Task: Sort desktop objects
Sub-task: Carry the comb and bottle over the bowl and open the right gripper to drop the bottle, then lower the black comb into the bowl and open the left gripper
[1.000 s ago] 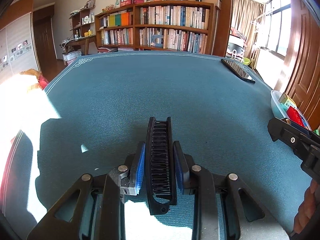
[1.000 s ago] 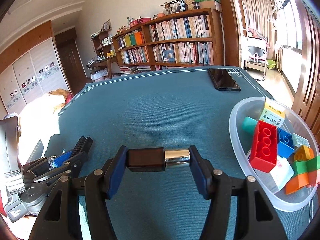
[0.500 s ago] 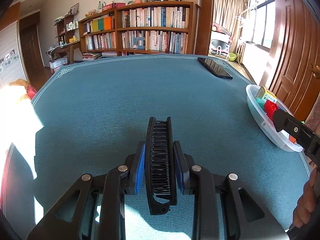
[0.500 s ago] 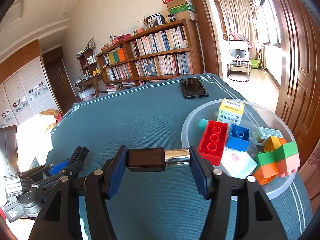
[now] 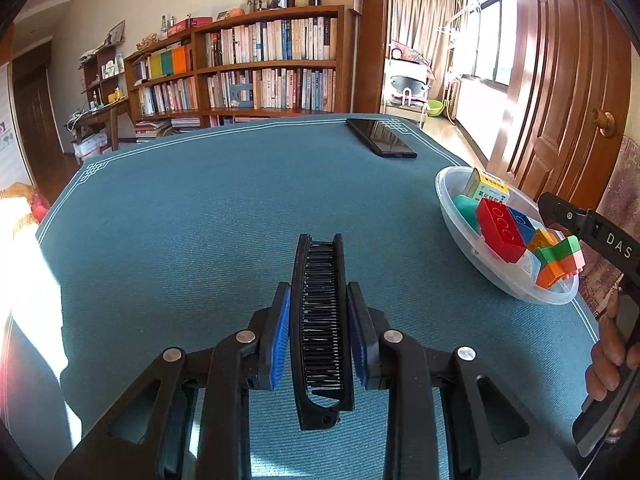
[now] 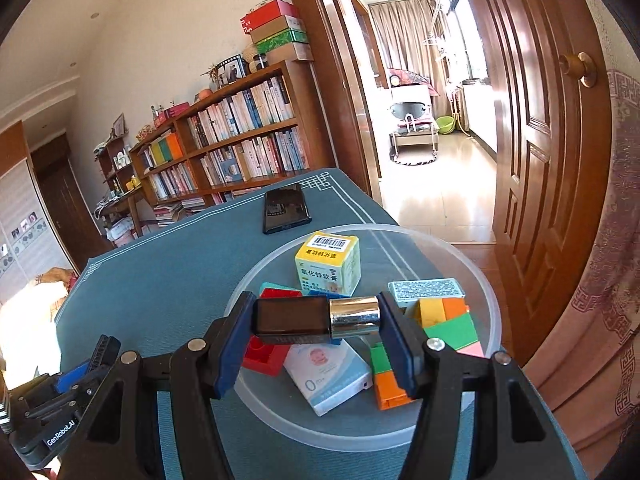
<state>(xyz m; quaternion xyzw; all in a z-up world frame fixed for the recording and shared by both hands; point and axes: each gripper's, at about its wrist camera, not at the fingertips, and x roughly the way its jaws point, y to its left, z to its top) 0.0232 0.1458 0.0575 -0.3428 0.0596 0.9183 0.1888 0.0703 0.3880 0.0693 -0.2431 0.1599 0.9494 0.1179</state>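
My left gripper (image 5: pixel 319 332) is shut on a black folding comb (image 5: pixel 320 320) and holds it above the blue table mat. My right gripper (image 6: pixel 318 334) is shut on a black and silver lipstick tube (image 6: pixel 316 318), held crosswise right above a clear plastic bowl (image 6: pixel 486 292). The bowl holds toy bricks (image 6: pixel 448 320), a yellow-green medicine box (image 6: pixel 328 266) and a white-blue box (image 6: pixel 328 376). The bowl also shows in the left wrist view (image 5: pixel 448 196) at the right, with the right gripper's body beside it. The left gripper with the comb shows at the lower left of the right wrist view (image 6: pixel 92 364).
A black phone (image 5: pixel 380 142) lies at the table's far right corner, seen too in the right wrist view (image 6: pixel 285 207). The blue mat (image 5: pixel 200 220) covers the table. A bookshelf stands behind it, and a wooden door and hallway are to the right.
My right gripper has carried the lipstick tube rightward until it hangs over the bowl. My left gripper, still holding the comb, has swung right, bringing the bowl into its view.
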